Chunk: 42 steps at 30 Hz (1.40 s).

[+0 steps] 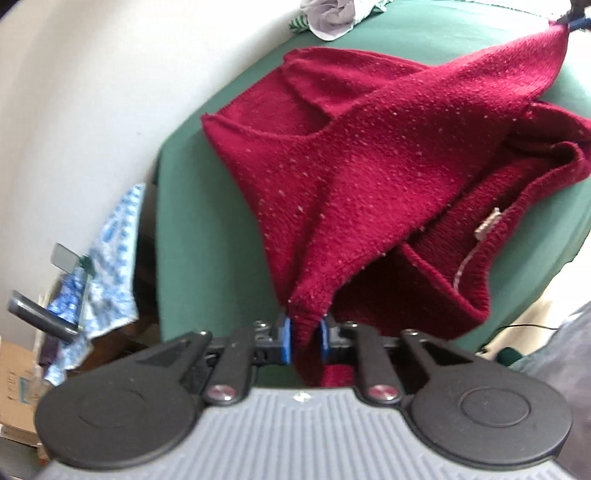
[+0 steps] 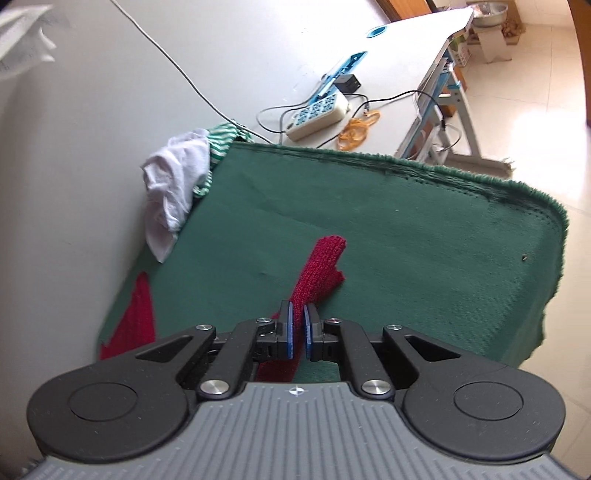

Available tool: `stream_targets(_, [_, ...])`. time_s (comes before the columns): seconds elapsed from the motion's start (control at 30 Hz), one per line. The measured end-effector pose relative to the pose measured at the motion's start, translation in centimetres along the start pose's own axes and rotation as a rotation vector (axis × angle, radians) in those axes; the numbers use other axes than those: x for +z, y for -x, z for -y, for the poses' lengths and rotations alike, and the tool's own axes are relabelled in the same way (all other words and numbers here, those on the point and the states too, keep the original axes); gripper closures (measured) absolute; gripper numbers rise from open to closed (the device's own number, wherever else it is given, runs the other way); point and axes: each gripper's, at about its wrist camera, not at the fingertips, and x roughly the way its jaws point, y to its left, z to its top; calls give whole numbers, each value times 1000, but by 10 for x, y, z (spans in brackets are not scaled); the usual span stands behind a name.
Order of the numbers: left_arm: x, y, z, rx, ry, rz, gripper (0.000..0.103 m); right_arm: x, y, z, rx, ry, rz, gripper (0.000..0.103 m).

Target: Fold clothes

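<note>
1. My left gripper pinches a bunched edge of the dark red knitted sweater; the two blue pads press on the knit from both sides with only the cloth's thickness between them.
2. From that pinch the sweater rises away from me as a taut fold and spreads over the green mat, where most of it lies in loose layers.
3. The neck opening with a small pale label lies to the right of the fold, facing up.
4. In the left wrist view, the far corner of the sweater is pulled up to the top right, where my right gripper shows only as a dark and blue tip at the frame's edge.
5. My right gripper has its jaws nearly together, with a narrow slit left between the blue pads.
6. A ribbed strip of the red sweater runs from between those pads out over the mat, so this gripper is clamped on the thin knit.
7. Another patch of the same red knit lies at the mat's left edge, beside the wall.
8. A crumpled white garment and a green-striped garment are heaped at the mat's far left corner.
9. Beyond the mat, a white power strip sits on the table with cables around it.
</note>
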Motion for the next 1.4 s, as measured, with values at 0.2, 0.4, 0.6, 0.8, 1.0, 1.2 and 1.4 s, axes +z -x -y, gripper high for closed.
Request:
stream_targets(0.2, [-13, 3, -2, -45, -38, 5, 92, 2, -9, -3, -102, 49, -23, 97])
stream_targets(0.4, [-20, 3, -3, -64, -95, 24, 92, 15, -16, -13, -281, 120, -92, 93])
stream_targets(0.6, [-21, 5, -11, -118, -147, 42, 92, 23, 12, -51, -182, 240, 33, 88])
stream_targets(0.8, [-25, 5, -21, -208, -188, 60, 92, -18, -24, -64, -98, 305, -213, 81])
stream_targets(1.0, [-36, 21, -85, -383, -124, 42, 84, 5, -16, -58, -334, 131, -94, 86])
stream_targets(1.2, [-17, 15, -148, -428, 15, 176, 79, -6, -54, -197, 93, 340, -175, 78])
stream_targets(1.4, [21, -10, -104, -566, 1, 257, 67, -58, -167, -347, 362, 558, -371, 73])
